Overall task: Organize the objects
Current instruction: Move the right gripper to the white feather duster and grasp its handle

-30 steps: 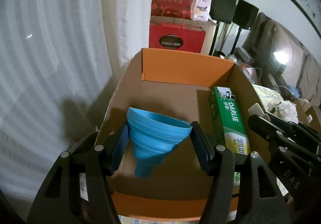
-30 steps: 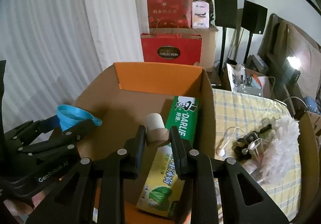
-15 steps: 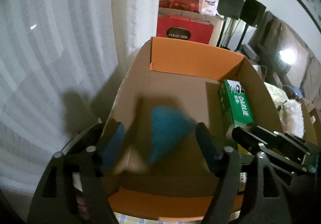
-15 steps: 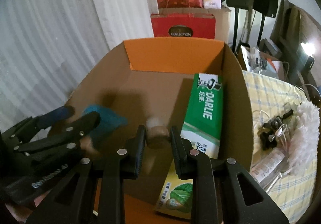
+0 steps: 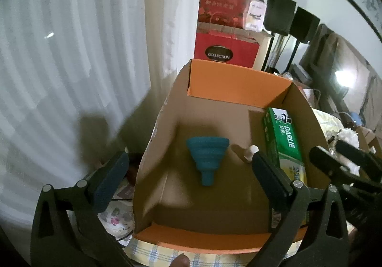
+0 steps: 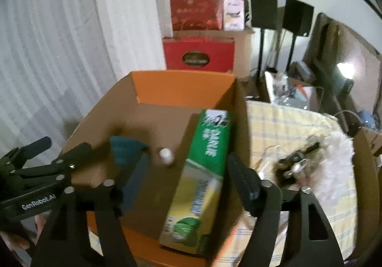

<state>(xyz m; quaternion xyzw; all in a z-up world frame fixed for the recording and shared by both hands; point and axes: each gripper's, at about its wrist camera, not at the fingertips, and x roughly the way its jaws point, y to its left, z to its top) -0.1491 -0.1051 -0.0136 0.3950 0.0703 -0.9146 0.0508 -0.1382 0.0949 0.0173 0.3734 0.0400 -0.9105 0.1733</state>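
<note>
An open cardboard box with orange flaps stands before both grippers. On its floor lies a blue collapsible funnel, spout toward me. Beside it a small white-capped wooden bottle lies loose. A green Darlie toothpaste carton leans along the right wall. My left gripper hangs above the box, jaws opening wide, nothing between them. My right gripper is also opening above the carton and grips nothing.
White curtains hang at the left. Red gift bags and black speakers stand behind the box. A yellow checked cloth to the right carries a white fluffy duster and small dark items.
The left gripper let go of the blue funnel, which dropped to the box floor. The right gripper let go of the small bottle, now lying beside the funnel. Both sets of jaws spread apart.
</note>
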